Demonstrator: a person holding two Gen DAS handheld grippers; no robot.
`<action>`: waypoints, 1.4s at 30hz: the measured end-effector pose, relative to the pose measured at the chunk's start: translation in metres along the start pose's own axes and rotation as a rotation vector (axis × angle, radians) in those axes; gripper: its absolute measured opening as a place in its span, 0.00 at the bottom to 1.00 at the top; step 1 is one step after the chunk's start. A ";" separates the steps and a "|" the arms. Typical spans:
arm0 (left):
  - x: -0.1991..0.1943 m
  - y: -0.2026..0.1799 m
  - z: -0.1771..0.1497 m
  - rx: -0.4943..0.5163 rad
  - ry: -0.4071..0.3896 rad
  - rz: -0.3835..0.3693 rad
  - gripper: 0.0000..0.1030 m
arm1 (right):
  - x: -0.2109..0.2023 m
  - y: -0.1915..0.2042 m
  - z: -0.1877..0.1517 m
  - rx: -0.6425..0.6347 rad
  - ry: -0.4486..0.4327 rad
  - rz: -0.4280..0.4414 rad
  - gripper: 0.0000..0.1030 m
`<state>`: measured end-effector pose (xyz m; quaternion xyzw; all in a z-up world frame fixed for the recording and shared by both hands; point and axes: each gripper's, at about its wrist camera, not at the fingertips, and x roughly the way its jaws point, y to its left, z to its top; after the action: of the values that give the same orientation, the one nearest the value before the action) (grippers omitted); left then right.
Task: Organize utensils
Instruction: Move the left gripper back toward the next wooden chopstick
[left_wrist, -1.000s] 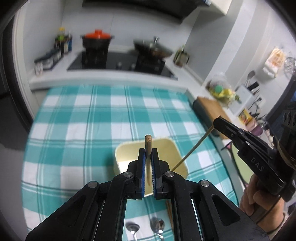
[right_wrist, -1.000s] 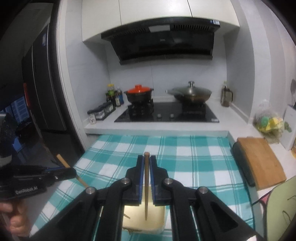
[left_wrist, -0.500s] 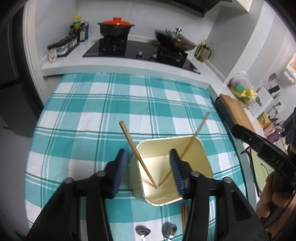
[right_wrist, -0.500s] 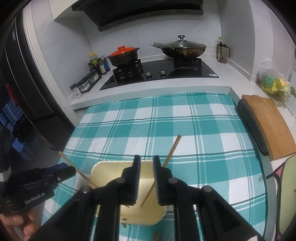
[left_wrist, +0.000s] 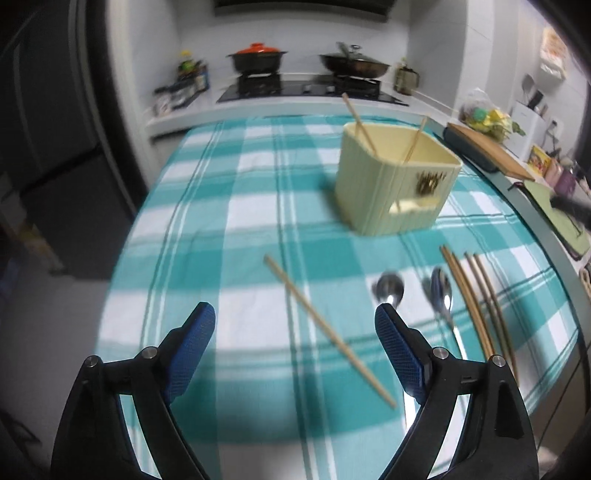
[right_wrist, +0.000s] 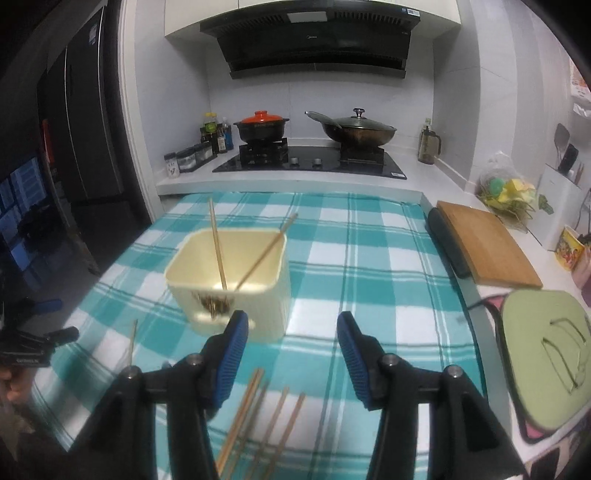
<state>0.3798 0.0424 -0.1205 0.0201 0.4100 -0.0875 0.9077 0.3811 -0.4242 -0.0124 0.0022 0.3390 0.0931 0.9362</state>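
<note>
The worktop carried a bin mid-cloth with two chopsticks leaning inside. Both hand-held grippers, left and right, had just been opening and stood released, empty. Next, I judged, came lowering onto a lone chopstick. Only the left view showed spoons near the front edge; the right showed four chopsticks
</note>
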 end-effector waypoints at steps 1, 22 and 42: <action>-0.003 0.007 -0.018 -0.054 0.002 0.001 0.87 | -0.006 0.000 -0.025 0.011 -0.001 -0.020 0.50; 0.020 -0.008 -0.096 -0.215 0.081 -0.020 0.87 | -0.009 0.033 -0.181 0.084 0.099 -0.063 0.50; 0.021 -0.015 -0.098 -0.227 0.079 -0.034 0.88 | -0.007 0.035 -0.190 0.093 0.157 -0.042 0.38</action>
<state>0.3182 0.0354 -0.2005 -0.0862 0.4530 -0.0553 0.8856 0.2490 -0.4022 -0.1523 0.0311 0.4152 0.0575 0.9074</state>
